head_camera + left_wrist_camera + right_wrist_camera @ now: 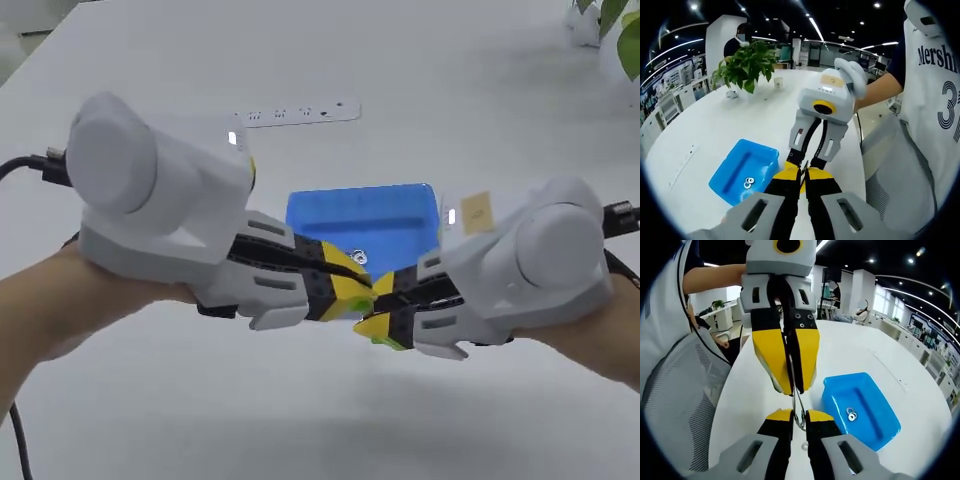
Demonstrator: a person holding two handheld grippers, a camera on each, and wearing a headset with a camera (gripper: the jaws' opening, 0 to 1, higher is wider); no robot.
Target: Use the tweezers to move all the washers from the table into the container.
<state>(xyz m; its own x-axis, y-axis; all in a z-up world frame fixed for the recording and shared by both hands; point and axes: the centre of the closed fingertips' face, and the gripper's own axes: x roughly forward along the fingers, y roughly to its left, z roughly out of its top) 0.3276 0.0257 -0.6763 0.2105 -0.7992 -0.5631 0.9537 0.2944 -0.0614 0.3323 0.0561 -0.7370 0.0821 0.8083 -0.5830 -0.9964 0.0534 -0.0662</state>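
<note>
– While we are hovering tip to tip, what are we gripping?
– Left gripper [801, 176] and right gripper [800, 419] are both clamping the tweezers [797, 399] near the container [340, 212]; washers [851, 415] are lying inside.

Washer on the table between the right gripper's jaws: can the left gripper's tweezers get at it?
Probably yes: the left gripper holds the tweezers with their tips near the washer, and nothing lies between.

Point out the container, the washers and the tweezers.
container [831, 397]: right gripper view, left rim.
washers [852, 417]: right gripper view, lower washer.
tweezers [799, 407]: right gripper view, middle of the arms.
</note>
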